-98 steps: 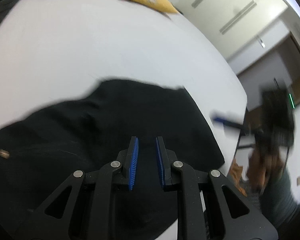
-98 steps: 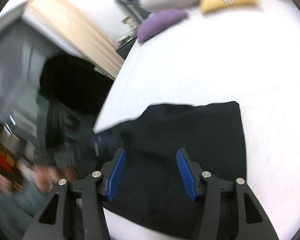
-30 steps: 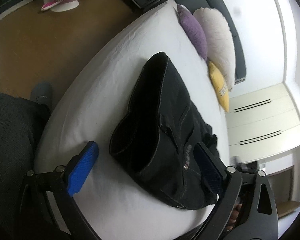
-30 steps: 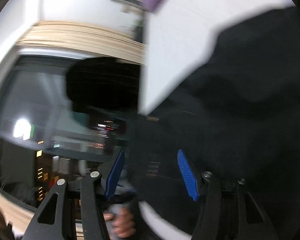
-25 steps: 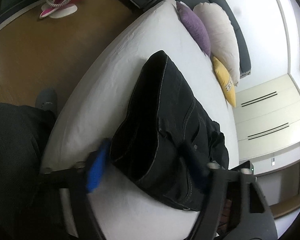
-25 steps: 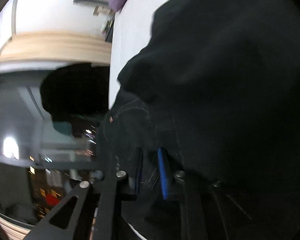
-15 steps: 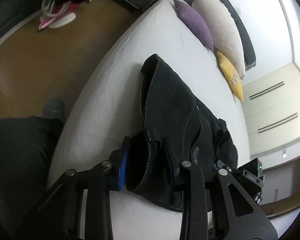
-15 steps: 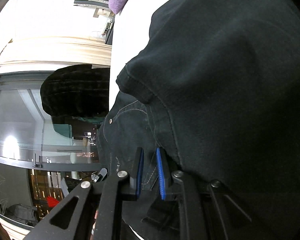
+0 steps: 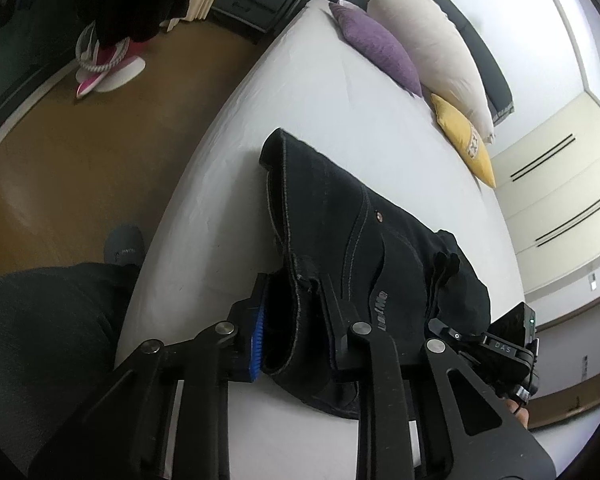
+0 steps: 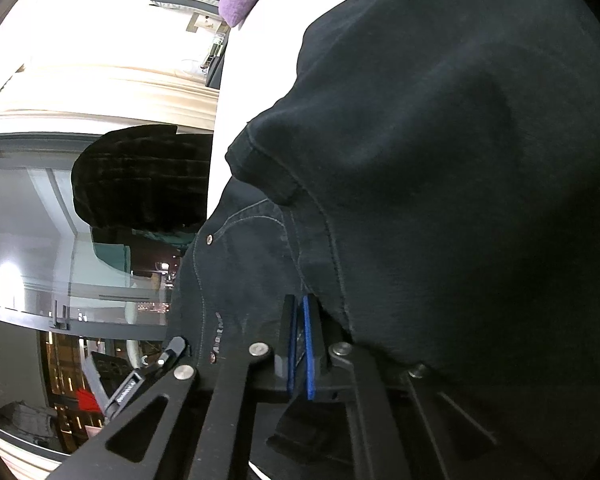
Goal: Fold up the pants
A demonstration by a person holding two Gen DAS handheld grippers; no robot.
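1. At the left of the left wrist view, a wooden floor point(image 9: 80, 168), a pink shoe point(image 9: 100, 68) and the person's dark-clad leg point(image 9: 48, 328) are seen beside the white bed point(image 9: 300, 92).
2. The black pants point(image 9: 363, 240) are found lying near the bed's near edge, already bunched into a thick bundle, waistband end toward the cameras.
3. The left gripper point(image 9: 290, 320), spread wide around that end 1.0 s ago, is now pressed in on the waistband fold, thick cloth being pinched between its fingers.
4. Beyond the pants, a purple pillow point(image 9: 375, 48), a white pillow point(image 9: 431, 44) and a yellow pillow point(image 9: 463, 144) are lined along the headboard.
5. In the right wrist view, the right gripper point(image 10: 298, 344), open 1.0 s ago, is now nearly closed on a seam edge of the pants point(image 10: 439, 140), only a thin layer being held between the blue pads point(image 10: 308, 344).
6. With both ends of the waistband area gripped, a lift or fold-over is judged to be ready; a slip of the thin right-hand pinch is the likeliest fault.
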